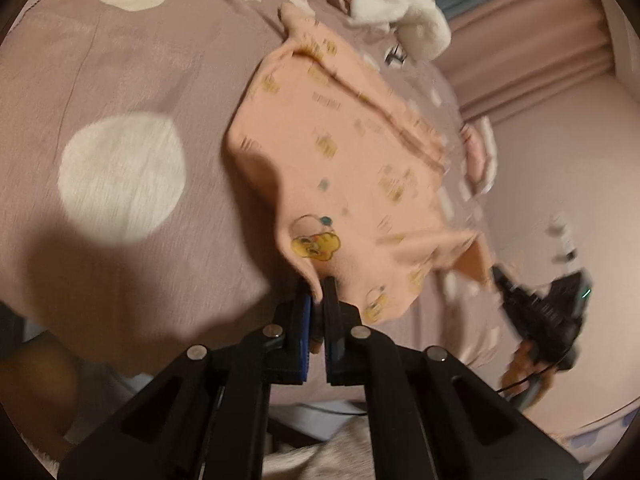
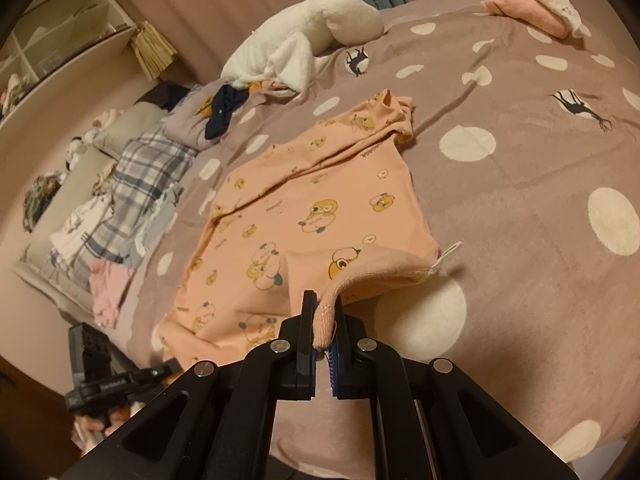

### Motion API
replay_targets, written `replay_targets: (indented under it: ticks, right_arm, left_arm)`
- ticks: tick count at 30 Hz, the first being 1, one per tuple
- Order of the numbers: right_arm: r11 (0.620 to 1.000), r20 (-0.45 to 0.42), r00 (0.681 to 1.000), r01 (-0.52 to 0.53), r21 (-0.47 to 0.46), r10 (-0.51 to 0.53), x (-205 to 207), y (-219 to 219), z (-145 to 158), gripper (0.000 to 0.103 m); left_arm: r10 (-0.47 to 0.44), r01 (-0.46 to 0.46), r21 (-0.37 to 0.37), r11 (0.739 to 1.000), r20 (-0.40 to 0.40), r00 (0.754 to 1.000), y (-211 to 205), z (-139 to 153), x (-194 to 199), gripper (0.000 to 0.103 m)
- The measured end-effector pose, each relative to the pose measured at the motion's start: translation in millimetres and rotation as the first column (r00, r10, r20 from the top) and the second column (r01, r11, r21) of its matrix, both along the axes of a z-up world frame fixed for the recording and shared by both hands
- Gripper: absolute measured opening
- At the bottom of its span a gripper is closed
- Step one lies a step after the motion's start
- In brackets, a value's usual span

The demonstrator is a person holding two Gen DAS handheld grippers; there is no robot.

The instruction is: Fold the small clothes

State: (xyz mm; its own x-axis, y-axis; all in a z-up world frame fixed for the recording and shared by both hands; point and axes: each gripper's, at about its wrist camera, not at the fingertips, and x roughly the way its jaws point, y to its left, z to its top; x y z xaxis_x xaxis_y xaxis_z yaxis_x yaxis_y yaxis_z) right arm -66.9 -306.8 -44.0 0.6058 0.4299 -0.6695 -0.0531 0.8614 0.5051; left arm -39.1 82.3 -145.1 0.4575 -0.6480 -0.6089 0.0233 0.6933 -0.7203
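Observation:
A small peach garment (image 1: 340, 148) with yellow cartoon prints lies spread on a mauve polka-dot bedspread (image 1: 120, 80). My left gripper (image 1: 318, 292) is shut on its near hem corner and lifts it slightly. In the right wrist view the same garment (image 2: 304, 208) lies flat with one sleeve folded across it. My right gripper (image 2: 324, 308) is shut on the other hem corner, which curls up off the bedspread (image 2: 520, 220). The right gripper also shows in the left wrist view (image 1: 536, 308), and the left gripper in the right wrist view (image 2: 120, 380).
A white plush towel (image 2: 304, 36) and a dark blue item (image 2: 222, 112) lie at the far side. Folded pink and white clothes (image 2: 532, 0) sit at the far right. A plaid garment (image 2: 140, 184) and a pink piece (image 2: 108, 284) lie at the left. A shelf (image 2: 60, 32) stands behind.

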Motion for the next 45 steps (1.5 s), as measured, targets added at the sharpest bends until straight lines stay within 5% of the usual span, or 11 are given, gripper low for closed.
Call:
replay_targets:
  ticks: [14, 21, 24, 29, 31, 33, 35, 36, 37, 41, 45]
  right_arm:
    - [0.988, 0.101, 0.995, -0.012, 0.152, -0.003, 65.5, -15.1, 39.2, 0.006]
    - [0.988, 0.128, 0.992, 0.002, 0.157, -0.023, 136.0, -29.8, 63.6, 0.006]
    - [0.992, 0.099, 0.994, 0.028, 0.124, -0.041, 182.6, -36.7, 60.5, 0.006]
    - [0.986, -0.058, 0.989, 0.137, 0.090, -0.132, 256.7, -52.0, 21.2, 0.007]
    - [0.972, -0.124, 0.971, 0.214, 0.095, -0.202, 273.9, -63.6, 6.3, 0.013]
    - [0.959, -0.148, 0.956, 0.267, 0.099, -0.252, 281.8, -72.9, 1.4, 0.030]
    - [0.960, -0.146, 0.957, 0.267, 0.089, -0.252, 276.9, -74.7, 6.4, 0.062]
    - [0.962, -0.145, 0.957, 0.263, 0.075, -0.250, 272.7, -73.9, 9.6, 0.074]
    - [0.965, -0.133, 0.960, 0.255, 0.067, -0.244, 267.4, -71.9, 13.4, 0.075]
    - [0.990, -0.106, 0.987, 0.130, 0.051, -0.124, 249.3, -41.8, 25.4, 0.077]
    - [0.999, -0.157, 0.986, -0.046, 0.016, 0.048, 238.3, 22.6, 20.2, 0.082]
  left_arm:
    - [0.095, -0.068, -0.279, 0.958, 0.084, 0.992, -4.4, 69.9, 98.9, 0.003]
    - [0.199, -0.144, -0.352, 0.925, 0.124, 0.972, 6.5, 106.9, 185.6, 0.004]
    - [0.280, -0.234, -0.282, 0.930, 0.136, 0.950, 10.8, 108.0, 225.0, 0.004]
    - [0.455, -0.457, -0.261, 0.850, -0.073, 0.888, 31.2, 55.5, 291.5, 0.002]
    - [0.496, -0.519, -0.222, 0.826, -0.154, 0.855, 41.5, 41.8, 304.1, 0.011]
    - [0.476, -0.485, -0.192, 0.853, -0.092, 0.875, 46.5, 45.5, 301.6, 0.020]
    - [0.458, -0.458, -0.042, 0.888, -0.002, 0.889, 43.4, 58.6, 290.1, 0.053]
    - [0.441, -0.441, 0.027, 0.897, 0.023, 0.897, 41.1, 62.9, 283.6, 0.085]
    - [0.413, -0.415, 0.080, 0.906, 0.048, 0.910, 38.3, 67.6, 275.3, 0.100]
    - [0.298, -0.321, 0.115, 0.940, 0.177, 0.938, 32.9, 77.3, 223.5, 0.102]
    - [0.268, -0.306, 0.175, 0.936, 0.210, 0.940, 23.4, 62.9, 178.1, 0.102]
